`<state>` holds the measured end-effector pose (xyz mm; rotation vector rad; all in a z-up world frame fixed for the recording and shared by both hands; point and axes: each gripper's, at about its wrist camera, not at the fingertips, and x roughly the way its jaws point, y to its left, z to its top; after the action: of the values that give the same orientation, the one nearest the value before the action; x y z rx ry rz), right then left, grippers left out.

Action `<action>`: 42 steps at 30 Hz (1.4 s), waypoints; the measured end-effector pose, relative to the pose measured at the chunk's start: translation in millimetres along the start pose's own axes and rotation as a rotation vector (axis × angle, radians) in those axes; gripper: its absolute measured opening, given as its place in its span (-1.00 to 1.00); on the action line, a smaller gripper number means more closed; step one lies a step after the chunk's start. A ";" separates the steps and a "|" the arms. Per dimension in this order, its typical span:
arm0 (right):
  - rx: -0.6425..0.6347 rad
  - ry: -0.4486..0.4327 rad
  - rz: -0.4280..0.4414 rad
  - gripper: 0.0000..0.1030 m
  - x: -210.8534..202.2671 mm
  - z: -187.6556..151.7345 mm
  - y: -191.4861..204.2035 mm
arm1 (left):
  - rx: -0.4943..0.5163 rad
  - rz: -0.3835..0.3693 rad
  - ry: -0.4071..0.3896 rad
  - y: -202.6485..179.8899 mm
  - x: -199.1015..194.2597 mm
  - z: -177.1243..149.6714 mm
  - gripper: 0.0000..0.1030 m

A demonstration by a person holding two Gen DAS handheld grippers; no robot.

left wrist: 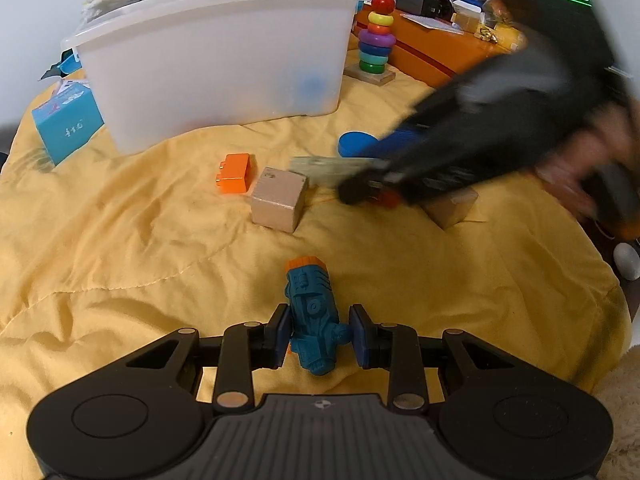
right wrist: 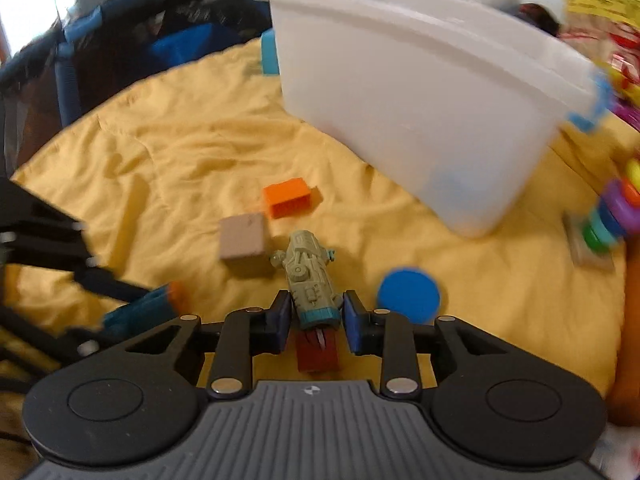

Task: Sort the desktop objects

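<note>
My left gripper (left wrist: pixel 320 314) is shut on a teal toy machine with an orange tip (left wrist: pixel 310 312), which sits low over the yellow cloth (left wrist: pixel 120 240). My right gripper (right wrist: pixel 317 298) is shut on an olive-green toy machine with a teal band (right wrist: pixel 308 276); a dark red part (right wrist: pixel 317 354) shows under its rear. In the left wrist view the right gripper (left wrist: pixel 356 190) is a blur at mid-right, with a hand (left wrist: pixel 568 176) behind it. The white plastic bin (left wrist: pixel 216 60) stands at the back; it is also in the right wrist view, white bin (right wrist: pixel 420 120).
On the cloth lie an orange brick (left wrist: pixel 236 172), a wooden cube (left wrist: pixel 278 200), a second wooden block (left wrist: pixel 452 208) and a blue disc (right wrist: pixel 408 294). A rainbow ring stacker (left wrist: pixel 376 40) and an orange box (left wrist: pixel 432 52) stand behind. A light blue box (left wrist: pixel 66 124) sits left of the bin.
</note>
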<state>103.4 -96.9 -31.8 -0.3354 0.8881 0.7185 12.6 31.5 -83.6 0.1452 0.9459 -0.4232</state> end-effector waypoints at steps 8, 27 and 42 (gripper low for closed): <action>0.121 0.015 -0.003 -0.42 -45.2 -44.3 29.3 | 0.012 -0.015 0.000 -1.5 5.0 4.5 -0.31; 0.103 -0.007 -0.072 -0.44 -51.0 -44.5 44.9 | 0.011 -0.046 -0.046 4.0 -20.2 13.2 -0.30; 0.089 -0.498 -0.298 -0.44 -123.3 73.9 -11.8 | 0.098 0.137 -0.493 39.8 -112.0 158.5 -0.30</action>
<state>102.9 -118.0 110.9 -0.1891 0.3836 0.4526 91.5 51.8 97.0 0.1829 0.4273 -0.3553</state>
